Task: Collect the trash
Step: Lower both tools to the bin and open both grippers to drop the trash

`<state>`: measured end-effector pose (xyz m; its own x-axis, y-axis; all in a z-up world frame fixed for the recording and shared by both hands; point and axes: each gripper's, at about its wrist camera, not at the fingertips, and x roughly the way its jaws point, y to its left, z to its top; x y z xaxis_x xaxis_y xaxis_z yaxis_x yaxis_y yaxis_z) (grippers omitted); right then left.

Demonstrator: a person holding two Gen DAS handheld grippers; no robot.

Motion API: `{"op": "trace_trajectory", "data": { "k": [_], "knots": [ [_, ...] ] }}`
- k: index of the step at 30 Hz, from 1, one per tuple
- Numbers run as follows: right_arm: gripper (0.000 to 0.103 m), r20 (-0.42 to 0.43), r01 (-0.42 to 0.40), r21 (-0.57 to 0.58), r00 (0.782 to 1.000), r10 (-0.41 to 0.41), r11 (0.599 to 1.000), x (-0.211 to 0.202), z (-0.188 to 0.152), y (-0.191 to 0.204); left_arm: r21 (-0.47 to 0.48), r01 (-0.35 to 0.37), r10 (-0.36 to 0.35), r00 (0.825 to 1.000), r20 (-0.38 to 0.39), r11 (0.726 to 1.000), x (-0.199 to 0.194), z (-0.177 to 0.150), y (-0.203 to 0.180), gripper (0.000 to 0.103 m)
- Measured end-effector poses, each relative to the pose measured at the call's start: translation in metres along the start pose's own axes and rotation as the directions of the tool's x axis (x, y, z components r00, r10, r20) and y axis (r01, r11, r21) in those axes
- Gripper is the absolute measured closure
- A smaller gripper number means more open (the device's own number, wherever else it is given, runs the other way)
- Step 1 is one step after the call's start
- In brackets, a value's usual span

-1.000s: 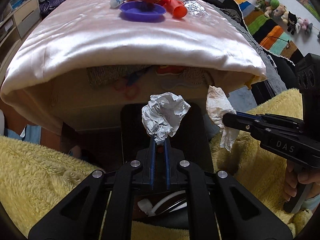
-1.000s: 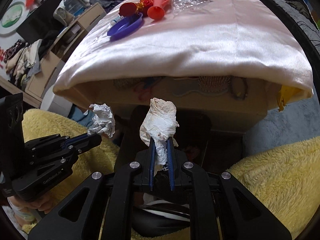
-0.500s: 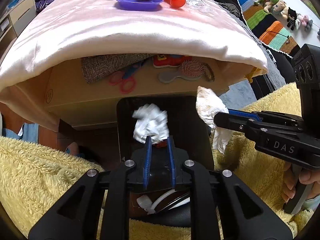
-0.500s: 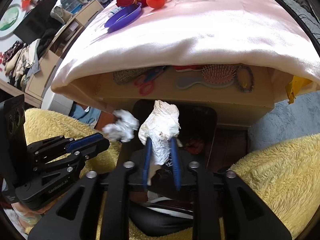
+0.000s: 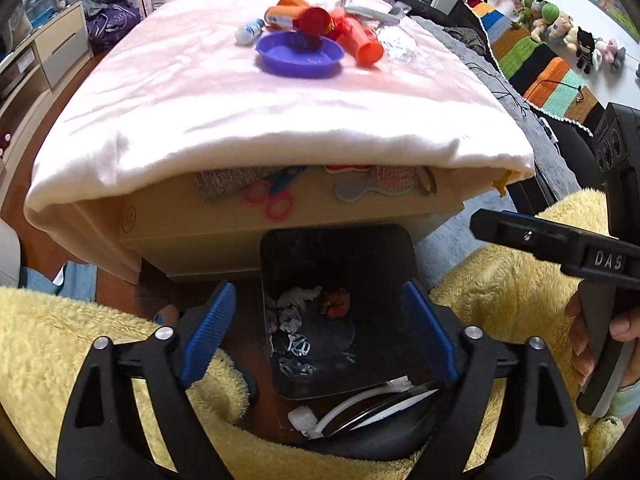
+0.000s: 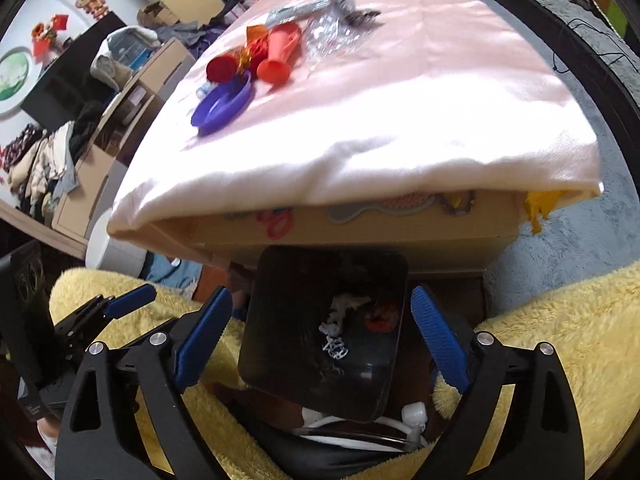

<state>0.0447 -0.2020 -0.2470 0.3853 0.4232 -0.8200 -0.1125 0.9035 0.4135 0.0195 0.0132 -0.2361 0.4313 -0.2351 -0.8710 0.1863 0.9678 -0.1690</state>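
Observation:
A black bin (image 5: 340, 236) stands on the floor under the table edge, between yellow fleece-covered legs. A white crumpled wad (image 5: 292, 308) and a red scrap (image 5: 336, 302) lie at its bottom. My left gripper (image 5: 318, 296) hangs over the bin, its jaws opening wide with nothing between them. In the right wrist view my right gripper (image 6: 320, 296) hovers over the same bin (image 6: 332, 256), jaws also opening and empty, with white wads (image 6: 340, 308) below. More trash lies on the table: orange cups (image 5: 364, 44), foil (image 5: 396, 44), a small bottle (image 5: 248, 32), a purple bowl (image 5: 300, 54).
A pink cloth (image 5: 240, 112) covers the table; beneath it a cardboard shelf (image 5: 280, 232) holds scissors and a hairbrush. Yellow fleece (image 5: 60, 340) flanks the bin. A hand (image 5: 624, 332) holds the right tool. Drawers stand left, a striped blanket and toys right.
Both grippers opened and let go: the foil-like ball and the tissue dropped from their fingers into the bin. Both tools rose slightly.

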Motion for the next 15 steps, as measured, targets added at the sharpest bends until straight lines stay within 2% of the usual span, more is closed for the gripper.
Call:
{"op": "trace_trajectory", "data": {
  "k": [9, 15],
  "knots": [
    [0.011, 0.129, 0.067, -0.048, 0.99, -0.06, 0.997, -0.031, 0.056, -0.001, -0.005, -0.045, 0.045, 0.996, 0.074, 0.999, -0.017, 0.04, 0.01, 0.018],
    [0.011, 0.152, 0.064, -0.031, 0.987, -0.059, 0.997, -0.026, 0.099, -0.009, -0.037, -0.056, 0.06, 0.992, 0.107, 0.998, -0.012, 0.082, 0.023, 0.018]
  ]
}}
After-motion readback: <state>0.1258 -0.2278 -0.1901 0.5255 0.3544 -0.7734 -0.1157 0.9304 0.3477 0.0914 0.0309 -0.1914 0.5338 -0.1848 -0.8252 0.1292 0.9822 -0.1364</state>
